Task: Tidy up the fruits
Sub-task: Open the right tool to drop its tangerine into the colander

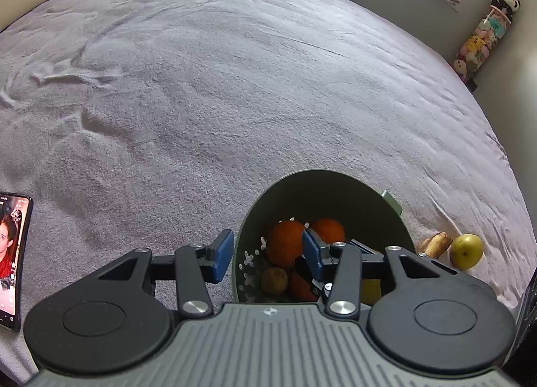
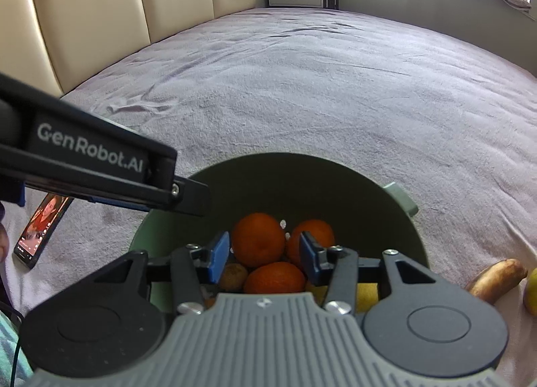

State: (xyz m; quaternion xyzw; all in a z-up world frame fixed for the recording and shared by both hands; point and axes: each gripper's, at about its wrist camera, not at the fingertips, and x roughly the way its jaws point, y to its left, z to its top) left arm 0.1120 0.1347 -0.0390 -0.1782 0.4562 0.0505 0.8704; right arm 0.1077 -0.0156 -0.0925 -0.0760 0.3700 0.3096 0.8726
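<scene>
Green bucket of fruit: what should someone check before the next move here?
1. Right gripper free: ok; its pads stand apart above the oranges, gripping nothing.
2. Left gripper steadying the green bucket: cannot tell; it straddles the rim with its jaws open.
3. All fruit inside: not ok; the banana and the yellow fruit lie on the bed beside the bucket.
4. Room in the bucket: ok; its wall rises well above the fruit.
5. Phone out of the way: ok; it lies on the bucket's far side from the loose fruit.
</scene>
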